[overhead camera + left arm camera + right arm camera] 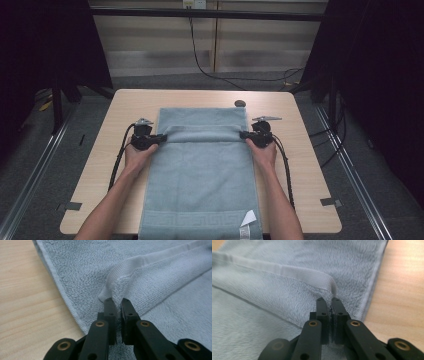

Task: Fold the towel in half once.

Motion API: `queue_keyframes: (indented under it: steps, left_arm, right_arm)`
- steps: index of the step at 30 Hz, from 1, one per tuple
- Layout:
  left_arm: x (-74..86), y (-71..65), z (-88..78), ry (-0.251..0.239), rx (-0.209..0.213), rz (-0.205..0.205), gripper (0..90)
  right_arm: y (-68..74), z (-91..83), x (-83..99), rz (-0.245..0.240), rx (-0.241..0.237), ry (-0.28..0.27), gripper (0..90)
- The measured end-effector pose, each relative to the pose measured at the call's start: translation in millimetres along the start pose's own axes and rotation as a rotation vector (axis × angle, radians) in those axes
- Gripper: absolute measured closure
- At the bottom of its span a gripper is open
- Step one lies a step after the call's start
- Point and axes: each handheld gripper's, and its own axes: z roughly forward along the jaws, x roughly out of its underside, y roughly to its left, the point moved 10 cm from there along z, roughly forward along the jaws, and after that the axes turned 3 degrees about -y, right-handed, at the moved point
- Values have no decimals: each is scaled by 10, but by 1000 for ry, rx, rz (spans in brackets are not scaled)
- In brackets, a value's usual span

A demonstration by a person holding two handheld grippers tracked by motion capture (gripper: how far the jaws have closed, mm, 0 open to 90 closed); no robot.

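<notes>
A pale blue-grey towel (202, 170) lies lengthwise on the wooden table (305, 165), its far end folded back toward me into a raised ridge across its width. My left gripper (161, 137) is shut on the left end of that folded edge (117, 293). My right gripper (242, 134) is shut on the right end of the same hem (331, 293). In both gripper views the black jaws pinch the terry cloth, and the white woven hem band (294, 271) runs away from them. A white label (248, 220) sticks out at the towel's near right corner.
A small dark round object (240, 103) lies on the table just past the towel's far right corner. Bare wood flanks the towel on both sides (27, 302). A black cable (200, 60) crosses the floor beyond the table. Tape patches (331, 202) mark the near corners.
</notes>
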Motion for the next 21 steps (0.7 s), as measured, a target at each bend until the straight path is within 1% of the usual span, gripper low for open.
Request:
queue_keyframes:
  steps: [1, 3, 5, 6, 8, 10, 11, 13, 14, 16, 17, 19, 21]
  left_arm:
    - [-43, -11, -46, -12, 15, -5, 851]
    - [-173, -47, -150, -53, 38, -13, 851]
    - [-339, -119, -285, -93, 60, 4, 850]
    - [-396, -150, -335, -108, 65, 14, 850]
    - [-546, -231, -485, -145, 81, 40, 850]
    - [-712, -312, -642, -192, 100, 56, 850]
    - [-794, -355, -719, -210, 109, 64, 850]
    - [-951, -433, -862, -238, 114, 85, 850]
    - [-1023, -472, -933, -247, 116, 103, 850]
    - [-1165, -565, -1091, -282, 132, 117, 850]
    - [-1224, -613, -1174, -298, 149, 122, 849]
    - [-1303, -683, -1328, -316, 160, 134, 847]
    - [-1333, -742, -1451, -322, 174, 143, 848]
  right_arm:
    - [15, -48, -54, 17, -21, -23, 873]
    - [41, -167, -195, 25, -50, -71, 873]
    - [79, -293, -346, 26, -68, -111, 873]
    - [112, -375, -440, 18, -79, -133, 873]
    - [163, -501, -570, -2, -86, -161, 872]
    - [224, -663, -723, -14, -105, -203, 872]
    - [254, -744, -792, -25, -108, -220, 872]
    - [327, -912, -925, -50, -114, -259, 872]
    - [366, -995, -984, -61, -123, -277, 872]
    - [431, -1145, -1083, -77, -127, -303, 872]
    - [459, -1213, -1121, -87, -129, -310, 871]
    - [523, -1346, -1183, -106, -136, -326, 872]
    - [599, -1479, -1241, -139, -144, -337, 871]
